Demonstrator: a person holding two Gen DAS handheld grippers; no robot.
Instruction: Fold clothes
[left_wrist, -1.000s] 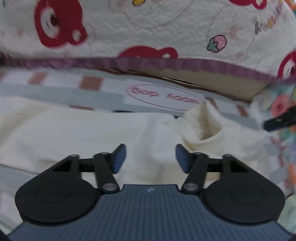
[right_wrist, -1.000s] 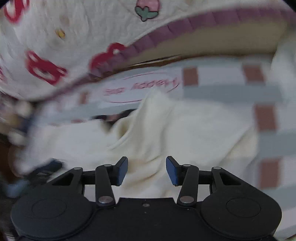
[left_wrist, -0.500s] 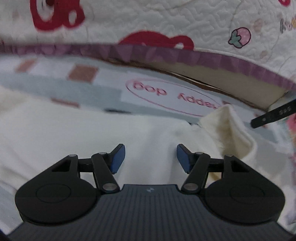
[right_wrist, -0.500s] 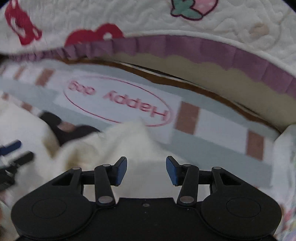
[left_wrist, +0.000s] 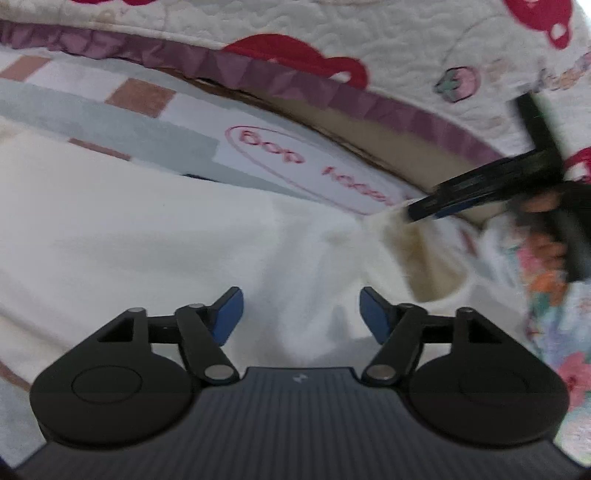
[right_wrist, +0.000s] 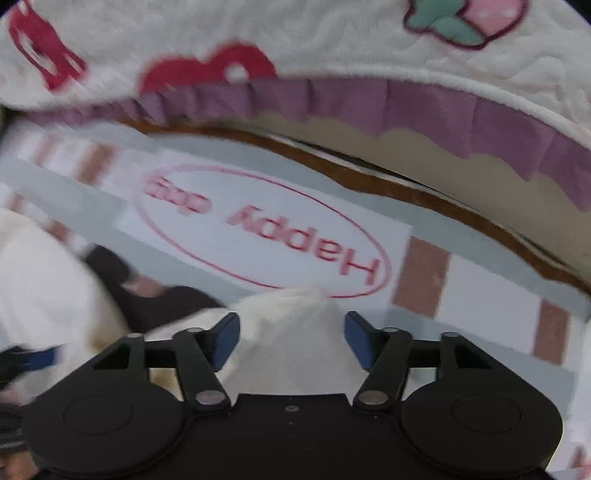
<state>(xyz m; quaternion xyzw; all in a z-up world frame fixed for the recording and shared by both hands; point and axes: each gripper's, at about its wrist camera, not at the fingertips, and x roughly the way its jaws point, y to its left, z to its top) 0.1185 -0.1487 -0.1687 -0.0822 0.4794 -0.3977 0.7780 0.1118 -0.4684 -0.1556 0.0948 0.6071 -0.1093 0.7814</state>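
A cream garment (left_wrist: 147, 236) lies spread on a checked mat (left_wrist: 110, 125). My left gripper (left_wrist: 301, 314) hovers over the garment's middle; its jaws are opening and nothing is between the blue pads. One corner of the garment stands up in a peak (right_wrist: 291, 314) at the right. My right gripper (right_wrist: 291, 341) points steeply down over that peak, its jaws opening with the cloth between the pads but not pinched. From the left wrist view, the right gripper (left_wrist: 417, 212) reaches the raised corner (left_wrist: 424, 251), held by a hand (left_wrist: 543, 225).
A quilted cover (left_wrist: 369, 33) with red bears, strawberries and a purple frill (right_wrist: 406, 107) hangs over the mat's far side. The mat bears a red oval print (right_wrist: 266, 229). A dark patch (right_wrist: 147, 295) shows at the garment's edge. Flowered fabric (left_wrist: 554, 317) lies at the right.
Both grippers sank toward the cloth and their jaws widened. The right gripper swung across to the raised cream corner, which now stands between its pads.
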